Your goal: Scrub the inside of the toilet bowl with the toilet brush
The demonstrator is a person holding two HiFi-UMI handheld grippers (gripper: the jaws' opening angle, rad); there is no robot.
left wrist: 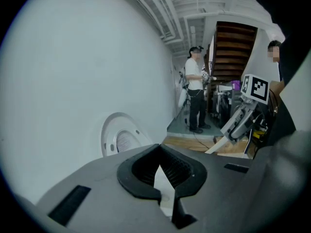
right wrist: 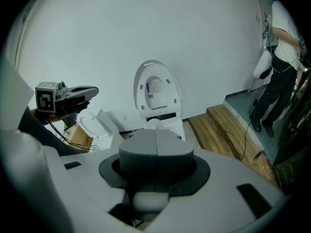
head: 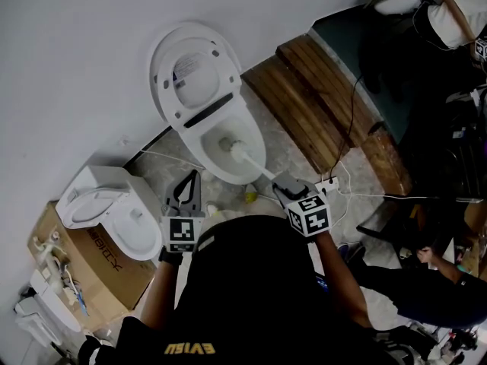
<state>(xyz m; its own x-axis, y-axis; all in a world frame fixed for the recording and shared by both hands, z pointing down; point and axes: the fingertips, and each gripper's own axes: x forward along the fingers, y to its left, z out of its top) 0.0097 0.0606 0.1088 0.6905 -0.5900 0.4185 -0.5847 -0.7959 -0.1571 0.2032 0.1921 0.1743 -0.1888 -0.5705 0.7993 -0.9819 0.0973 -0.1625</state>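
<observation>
Right gripper point(head: 280, 183): its jaws were shut on the far end of the toilet brush point(head: 242, 156) handle.
Left gripper point(head: 184, 190): its jaws stood partly apart and held nothing, near the toilet bowl point(head: 199, 146) on its left.
Brush position: the white head lay low inside the bowl, and the handle slanted up over the front rim into the right gripper.
Handling: it was probably light, with a stiff, smooth handle that could twist, so a firm hold at the handle's end looked best.

We are looking at a floor point(head: 283, 131) carrying the toilet point(head: 202, 139) ahead of the right claw point(head: 283, 182), with wooden boards point(head: 312, 90) to its right.
</observation>
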